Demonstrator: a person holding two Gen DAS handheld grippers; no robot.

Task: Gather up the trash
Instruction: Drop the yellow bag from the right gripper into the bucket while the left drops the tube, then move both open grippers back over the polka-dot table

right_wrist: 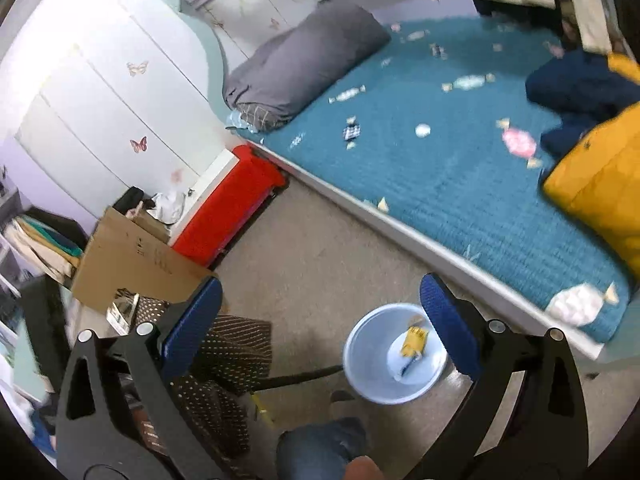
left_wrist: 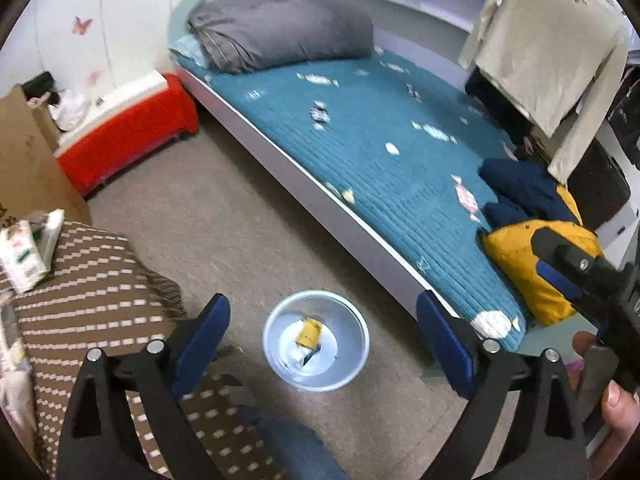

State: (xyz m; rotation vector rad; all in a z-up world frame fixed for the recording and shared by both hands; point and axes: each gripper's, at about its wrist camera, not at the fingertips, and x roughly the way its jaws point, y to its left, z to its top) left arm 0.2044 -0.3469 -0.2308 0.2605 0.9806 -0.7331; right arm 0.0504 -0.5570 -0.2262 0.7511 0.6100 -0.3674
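Bed fills most of both views, teal cover, grey folded duvet at the head, yellow-and-navy jacket at the foot. Floor beside it bare of litter as far as can be seen. Red stool and cardboard box by the wall; brown patterned cloth at lower left with tissue packs on it. Pale bin stands on the floor just beside the bed edge, directly below both tools. In it: one yellow wrapper and a smaller scrap, so at least two pieces are collected. Cover print shows candy shapes, which makes loose trash hard to sort from pattern; a checked wrapper mid-bed looks like a real item, others cannot tell. Judgement: task partly done, bed likely not yet cleared. Left hand-held gripper spread wide, nothing between its pads, poised over the bin. Right hand-held gripper also spread wide and empty, bin just inside its right finger; it shows at the right edge of the left view.
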